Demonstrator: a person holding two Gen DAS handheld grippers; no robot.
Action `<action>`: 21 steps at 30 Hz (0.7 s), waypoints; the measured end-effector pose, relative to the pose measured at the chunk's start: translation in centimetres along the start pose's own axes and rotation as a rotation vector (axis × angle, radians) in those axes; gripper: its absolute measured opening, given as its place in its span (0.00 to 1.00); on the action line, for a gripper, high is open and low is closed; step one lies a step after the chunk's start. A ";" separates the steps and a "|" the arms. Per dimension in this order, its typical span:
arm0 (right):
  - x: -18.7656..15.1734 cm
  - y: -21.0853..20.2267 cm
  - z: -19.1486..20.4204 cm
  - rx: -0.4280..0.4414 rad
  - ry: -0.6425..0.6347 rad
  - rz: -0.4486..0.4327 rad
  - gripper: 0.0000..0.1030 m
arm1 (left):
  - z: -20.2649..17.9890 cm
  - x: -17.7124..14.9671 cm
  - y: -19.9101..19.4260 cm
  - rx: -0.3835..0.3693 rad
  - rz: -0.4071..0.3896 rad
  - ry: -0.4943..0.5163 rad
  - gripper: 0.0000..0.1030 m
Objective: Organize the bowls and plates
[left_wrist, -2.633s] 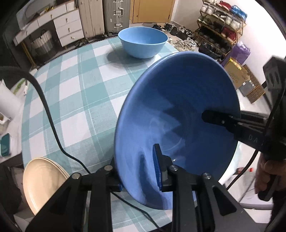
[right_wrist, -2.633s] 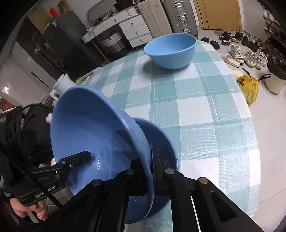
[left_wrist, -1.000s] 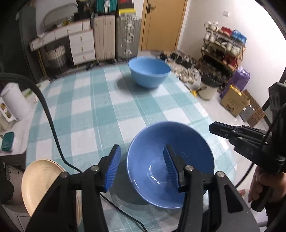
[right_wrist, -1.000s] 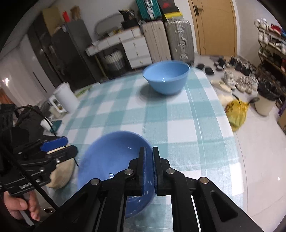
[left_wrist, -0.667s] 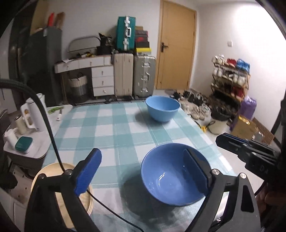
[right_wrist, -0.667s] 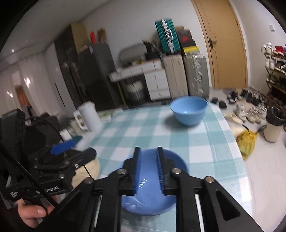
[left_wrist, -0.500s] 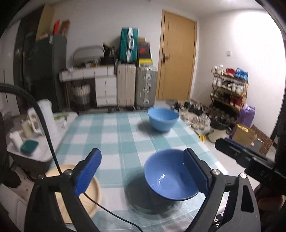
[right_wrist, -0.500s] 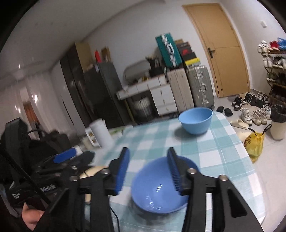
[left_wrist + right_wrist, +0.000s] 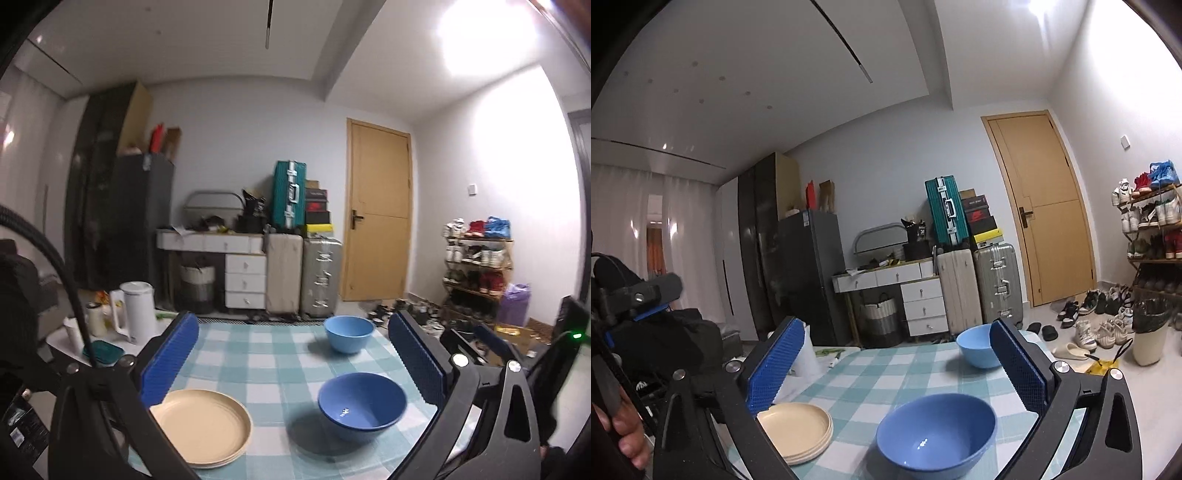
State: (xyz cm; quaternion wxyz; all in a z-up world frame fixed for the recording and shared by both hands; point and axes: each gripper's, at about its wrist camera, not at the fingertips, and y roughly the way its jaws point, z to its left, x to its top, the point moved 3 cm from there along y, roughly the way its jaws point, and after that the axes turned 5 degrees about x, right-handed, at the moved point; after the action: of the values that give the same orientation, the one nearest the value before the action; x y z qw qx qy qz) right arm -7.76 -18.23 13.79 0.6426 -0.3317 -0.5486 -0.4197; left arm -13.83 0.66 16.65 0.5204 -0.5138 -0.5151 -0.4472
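A dark blue bowl, seemingly nested in another, stands on the near part of the checked table. A light blue bowl sits at the far edge. Stacked beige plates lie at the near left. My left gripper and right gripper hover level, back from the table. The jaws of both are opening wide, with nothing between the pads. The dark blue bowl lies beyond and below both.
A white kettle and a teal box stand on a side surface left of the table. A black cable hangs at the left. Suitcases, a shoe rack and a bin lie beyond.
Both grippers released the dark blue bowl, spread their jaws wide, and drew back and up from the table. Their views tilted from looking down to level. The bowl stays on the table.
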 end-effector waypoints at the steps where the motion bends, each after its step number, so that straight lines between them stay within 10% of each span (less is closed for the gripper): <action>1: -0.4 -0.3 0.0 -0.014 0.015 0.011 0.99 | -0.6 -0.9 0.5 0.029 0.001 0.025 1.00; 6: -2.8 -2.0 -0.9 -0.089 0.088 0.038 0.99 | -1.9 -5.4 3.8 0.148 0.078 0.058 1.00; 11: -6.0 -3.1 -1.2 -0.140 0.038 0.102 0.99 | -1.4 -9.8 8.2 0.157 0.287 0.000 1.00; 21: -9.7 0.1 -2.1 -0.135 0.093 0.192 0.99 | -1.4 -12.7 10.0 0.146 0.429 -0.013 1.00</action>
State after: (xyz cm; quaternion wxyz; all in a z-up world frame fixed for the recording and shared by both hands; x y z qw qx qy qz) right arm -7.24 -18.34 3.86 0.6806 -0.4054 -0.4544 -0.4074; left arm -4.65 -0.85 3.36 0.6360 -0.5753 -0.4285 -0.2846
